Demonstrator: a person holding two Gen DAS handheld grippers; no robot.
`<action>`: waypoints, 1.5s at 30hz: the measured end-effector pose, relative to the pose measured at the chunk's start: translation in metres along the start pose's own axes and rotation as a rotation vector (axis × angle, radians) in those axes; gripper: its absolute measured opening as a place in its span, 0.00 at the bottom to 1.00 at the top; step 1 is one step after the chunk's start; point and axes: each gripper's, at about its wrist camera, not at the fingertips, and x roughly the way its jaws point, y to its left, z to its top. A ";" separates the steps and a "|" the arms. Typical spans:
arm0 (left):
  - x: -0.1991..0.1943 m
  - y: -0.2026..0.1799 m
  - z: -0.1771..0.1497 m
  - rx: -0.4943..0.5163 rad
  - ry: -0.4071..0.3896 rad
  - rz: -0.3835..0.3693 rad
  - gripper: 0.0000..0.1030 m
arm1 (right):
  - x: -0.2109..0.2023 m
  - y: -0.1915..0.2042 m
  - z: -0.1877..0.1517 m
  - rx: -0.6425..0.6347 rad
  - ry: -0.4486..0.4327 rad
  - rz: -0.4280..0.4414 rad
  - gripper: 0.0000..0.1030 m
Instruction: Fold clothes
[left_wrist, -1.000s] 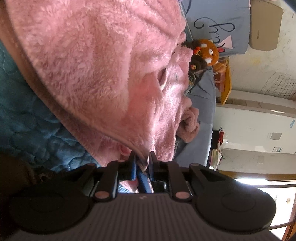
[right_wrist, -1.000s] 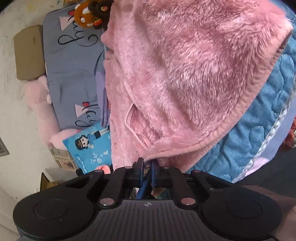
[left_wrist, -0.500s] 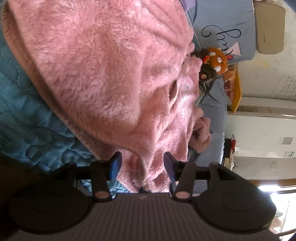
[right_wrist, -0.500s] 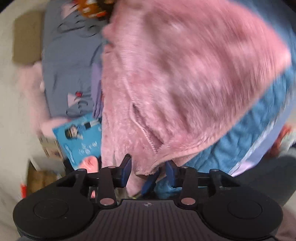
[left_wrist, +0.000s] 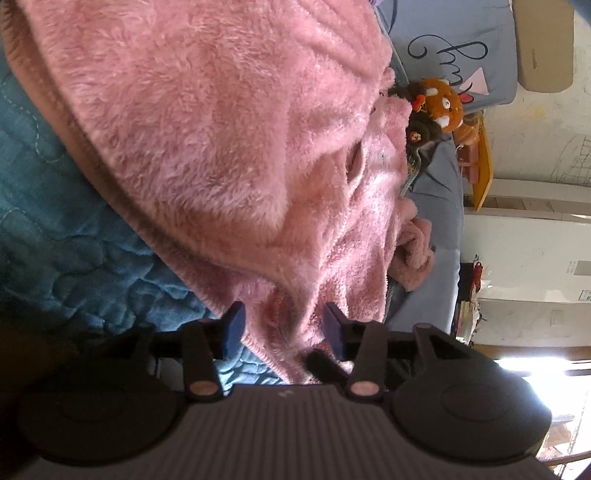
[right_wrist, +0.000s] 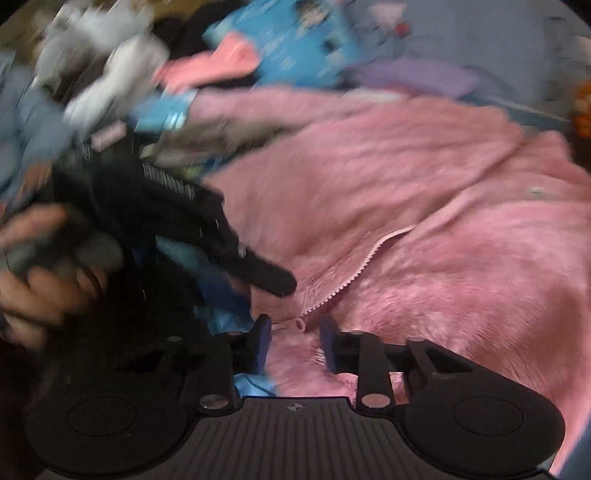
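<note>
The pink fleece jacket (left_wrist: 229, 147) lies on the blue quilt (left_wrist: 55, 229) with one part doubled over another: in the left wrist view a ribbed hem edge runs diagonally across the top layer, and more fleece shows beneath it. The left gripper (left_wrist: 282, 325) stands with its jaws apart, fleece lying between the blue pads but not pinched. The right gripper (right_wrist: 293, 339) is likewise spread wide, just above the jacket's zipper (right_wrist: 354, 273), holding nothing. At least one fold seems to be in place, with both tools free of the cloth; whether more folds are wanted, or the jacket is as compact as it will get, cannot be settled, since its full outline never fits in either view. The right wrist view is badly smeared by motion: the heap of things at top left (right_wrist: 110, 74) is only colours, and the person's hand (right_wrist: 40, 266) on the other tool is blurred. Sleeves and hood cannot be told apart. A stuffed toy (left_wrist: 439, 107) and a grey pillow (left_wrist: 461, 48) sit beyond the jacket.
</note>
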 end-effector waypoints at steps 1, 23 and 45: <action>0.000 0.001 0.000 -0.003 -0.001 0.002 0.42 | 0.004 0.000 0.000 -0.024 0.014 0.009 0.25; 0.005 0.002 0.003 0.006 0.000 0.057 0.44 | -0.016 0.047 -0.018 -0.386 0.137 -0.016 0.26; -0.004 0.001 0.004 0.002 -0.052 0.021 0.62 | -0.027 0.060 -0.002 -0.280 -0.079 -0.377 0.04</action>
